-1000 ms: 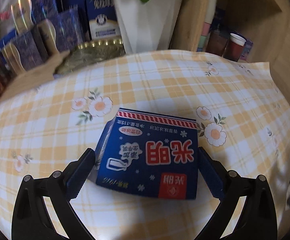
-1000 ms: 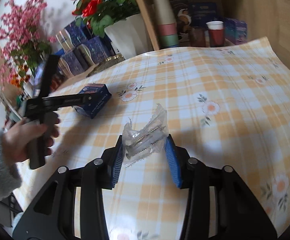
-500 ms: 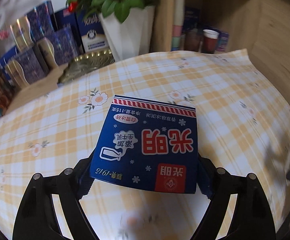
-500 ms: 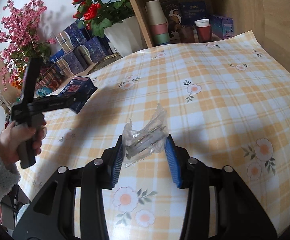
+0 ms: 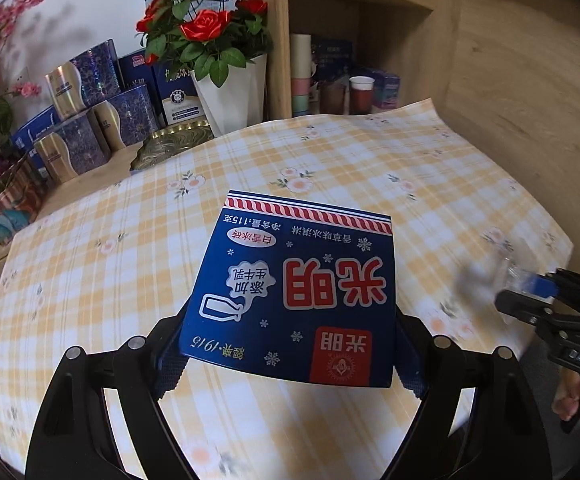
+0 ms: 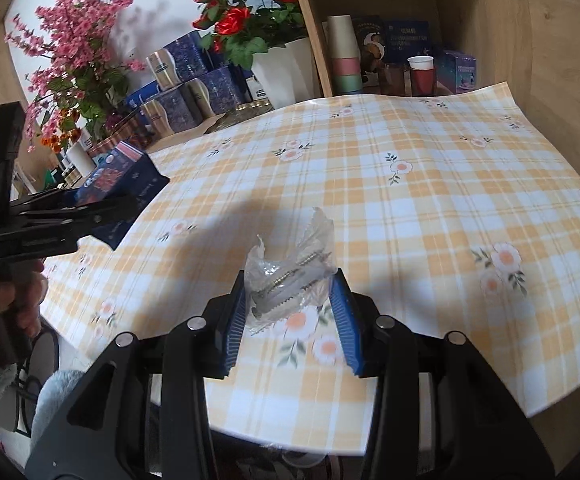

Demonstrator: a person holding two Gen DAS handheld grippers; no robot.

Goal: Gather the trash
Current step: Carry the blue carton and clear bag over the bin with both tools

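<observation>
Carton [image 5: 296, 300], one, sits clamped btwn my left gripper [image 5: 290, 344] pads above the tablecloth [image 5: 370, 168], and one screw bag [image 6: 290, 280] clamped in my right gripper [image 6: 292, 316].

A table [image 6: 430, 208] under a yellow plaid, flower-printed cloth [image 6: 370, 152] fills the frame's middle. At its upper-left edge, bare wood carries a white flowerpot [image 6: 285, 72], blue gift boxes [image 6: 193, 92] and a brass tray [image 5: 169, 146].
</observation>
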